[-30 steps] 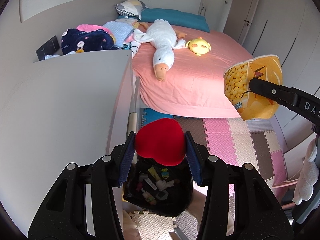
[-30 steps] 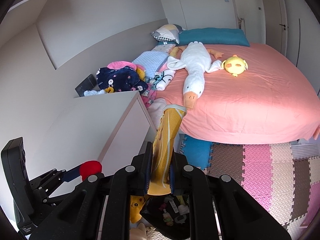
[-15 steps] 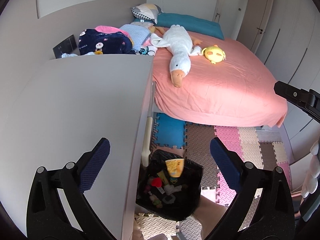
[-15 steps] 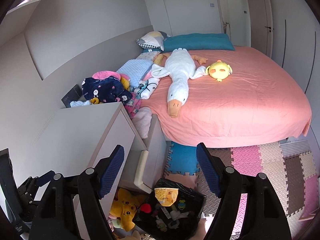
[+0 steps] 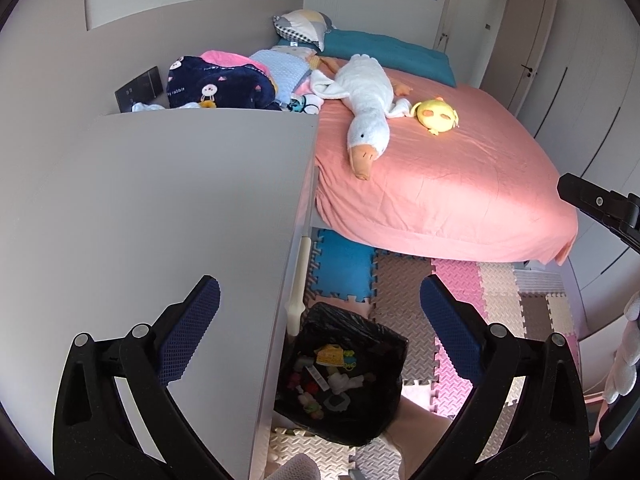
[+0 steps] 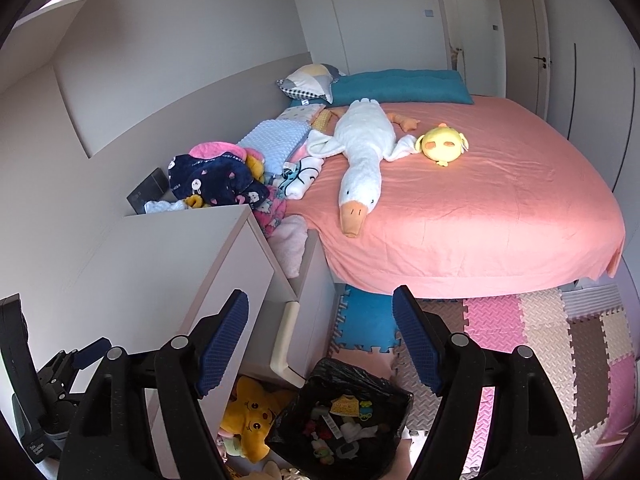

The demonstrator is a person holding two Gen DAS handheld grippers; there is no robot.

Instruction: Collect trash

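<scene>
Nearest, both hand-held grippers are seen released and empty, their jaws having just been opening: the left hand-held gripper point(image 5: 320, 328) and the right hand-held gripper point(image 6: 320, 340). Just below and beyond both, the black-lined trash bin point(image 5: 344, 376) stands on the floor against the counter point(image 5: 160, 208), the dropped trash point(image 6: 344, 420) inside. Farther off, no loose trash is made out on the bed point(image 5: 440, 184).

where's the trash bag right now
The black trash bag sits open on the foam floor mats at the foot of the white cabinet, low centre in both wrist views, beside a yellow plush star.
</scene>
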